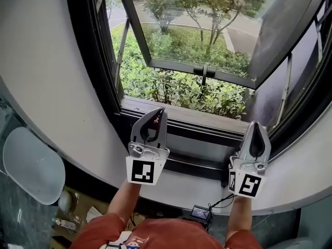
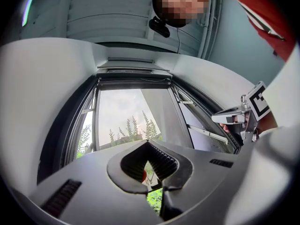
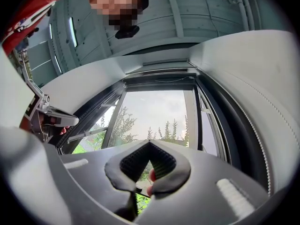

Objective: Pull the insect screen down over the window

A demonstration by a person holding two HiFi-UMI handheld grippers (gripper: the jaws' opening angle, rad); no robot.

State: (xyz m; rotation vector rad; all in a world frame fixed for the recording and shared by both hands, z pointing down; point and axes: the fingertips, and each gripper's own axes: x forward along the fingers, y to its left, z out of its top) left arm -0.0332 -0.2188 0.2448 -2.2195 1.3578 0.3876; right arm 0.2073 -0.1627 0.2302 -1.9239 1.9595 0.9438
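Observation:
The window (image 1: 197, 51) stands with its glass sash swung outward over green bushes. No mesh shows across the opening. A slim pale bar (image 2: 133, 71) runs along the top of the frame, also visible in the right gripper view (image 3: 161, 72). My left gripper (image 1: 160, 112) is raised in front of the sill, pointing up, shut with nothing between its jaws (image 2: 147, 143). My right gripper (image 1: 258, 124) is held level with it at the right side of the frame, also shut and empty (image 3: 149, 143). Neither gripper touches the window.
The dark sill (image 1: 181, 117) lies just beyond both grippers. A handle (image 1: 203, 70) sits on the sash's lower rail, and a metal stay (image 1: 284, 92) crosses the right side. A pale rounded seat (image 1: 31, 165) is at lower left. A small device with cables (image 1: 199, 211) lies below.

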